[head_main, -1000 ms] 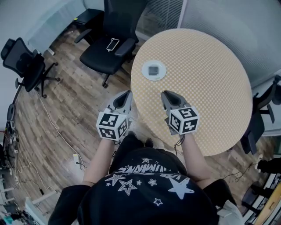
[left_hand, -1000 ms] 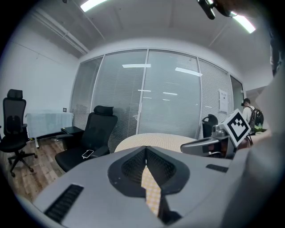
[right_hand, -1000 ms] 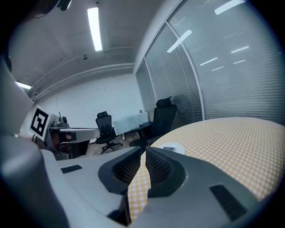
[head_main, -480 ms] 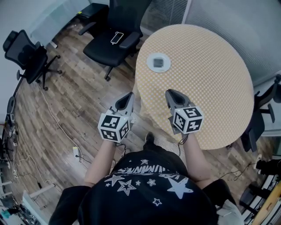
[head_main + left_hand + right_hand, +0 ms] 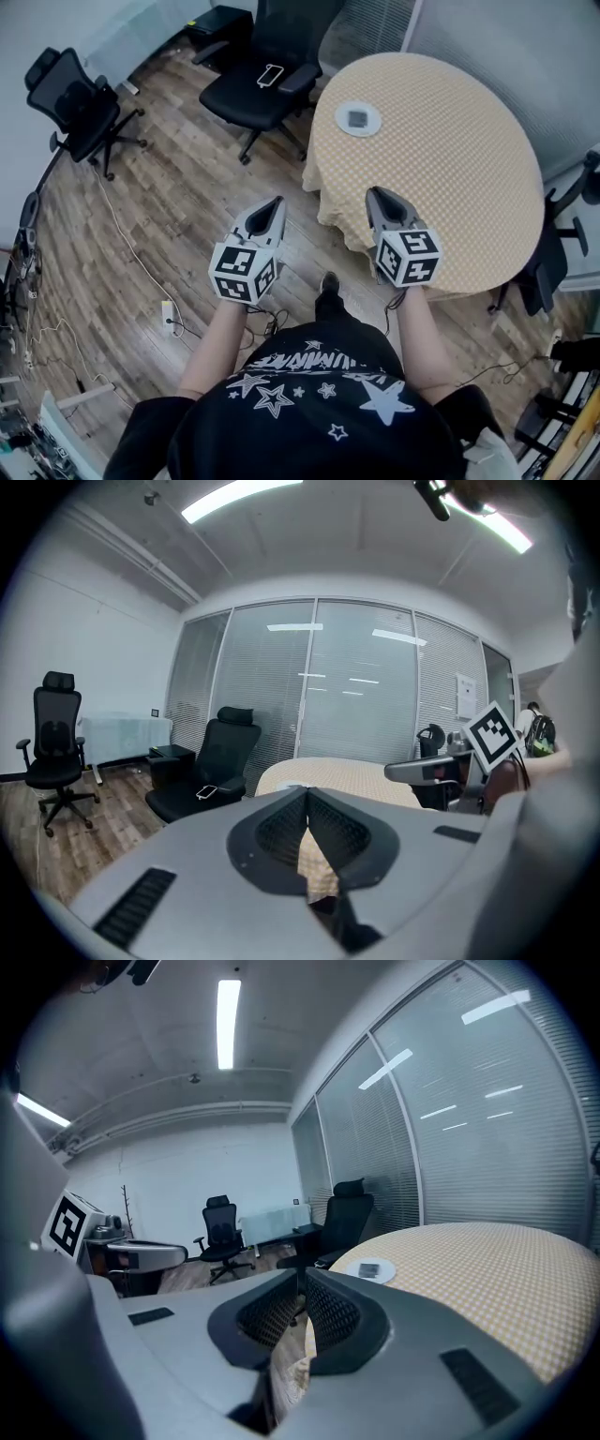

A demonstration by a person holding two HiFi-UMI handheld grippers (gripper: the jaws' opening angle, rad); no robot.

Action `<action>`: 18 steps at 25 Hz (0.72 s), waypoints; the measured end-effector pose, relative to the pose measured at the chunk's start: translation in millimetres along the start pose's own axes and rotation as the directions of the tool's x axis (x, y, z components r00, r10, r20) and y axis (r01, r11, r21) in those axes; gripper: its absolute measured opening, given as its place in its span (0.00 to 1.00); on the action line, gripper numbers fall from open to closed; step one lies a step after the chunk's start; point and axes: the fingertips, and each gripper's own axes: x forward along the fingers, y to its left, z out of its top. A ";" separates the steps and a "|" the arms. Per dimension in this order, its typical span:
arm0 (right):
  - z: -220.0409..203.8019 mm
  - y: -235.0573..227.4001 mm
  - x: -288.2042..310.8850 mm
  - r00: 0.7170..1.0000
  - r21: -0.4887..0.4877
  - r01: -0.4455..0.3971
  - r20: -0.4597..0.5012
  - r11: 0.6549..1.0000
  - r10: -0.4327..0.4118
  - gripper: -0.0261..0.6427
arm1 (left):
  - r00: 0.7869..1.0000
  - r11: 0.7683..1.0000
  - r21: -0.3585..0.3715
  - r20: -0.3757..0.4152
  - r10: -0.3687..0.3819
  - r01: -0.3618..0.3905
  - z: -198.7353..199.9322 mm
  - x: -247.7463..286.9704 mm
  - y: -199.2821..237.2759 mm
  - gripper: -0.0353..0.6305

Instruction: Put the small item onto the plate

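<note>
left jaws: left gripper (image 5: pixel 273 203) closed, nothing between the pads. I'm holding it low over the floor, off the table edge.
right jaws: right gripper (image 5: pixel 378 195) also closed and empty, tip at the near table edge.
small item: dark square small item (image 5: pixel 357 118) sits on the white plate (image 5: pixel 342 126) at the far side of the table, well apart from both grippers.
why: my read is that placement looks done, so I'm parked clear with nothing to carry.
surface: round table (image 5: pixel 441 178) with a checked yellow cloth, carrying only the plate.
room: wood floor (image 5: pixel 159 206); black office chair (image 5: pixel 248 94) with a phone (image 5: pixel 270 74) on it; second chair (image 5: pixel 80 94) by the wall; glass partition (image 5: pixel 356 696) with blinds.
</note>
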 end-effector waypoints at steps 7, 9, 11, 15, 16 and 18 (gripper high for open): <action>-22.9 42.2 -53.4 1.000 -0.029 0.021 -0.018 0.999 -0.021 0.10 | 0.999 0.999 0.010 -0.004 -0.037 0.037 -19.9 -58.6 -24.5 0.06; -31.8 51.2 -70.1 0.999 -0.035 0.027 -0.025 0.999 -0.028 0.10 | 0.999 0.999 0.016 -0.006 -0.047 0.047 -26.8 -72.9 -33.0 0.06; -41.9 59.2 -86.7 0.999 -0.035 0.038 -0.029 0.999 -0.039 0.10 | 0.998 0.998 0.015 -0.006 -0.056 0.056 -34.4 -87.2 -41.2 0.06; -63.0 67.5 -110.7 0.997 -0.025 0.061 -0.051 0.998 -0.062 0.10 | 0.997 0.997 0.006 -0.016 -0.073 0.073 -49.8 -105.2 -54.6 0.06; -67.3 68.3 -114.6 0.996 -0.021 0.065 -0.056 0.998 -0.066 0.10 | 0.997 0.997 0.005 -0.021 -0.076 0.076 -53.0 -107.2 -57.0 0.06; -75.1 72.0 -121.7 0.995 -0.015 0.071 -0.066 0.997 -0.072 0.10 | 0.996 0.997 0.003 -0.027 -0.081 0.082 -58.6 -112.1 -60.6 0.06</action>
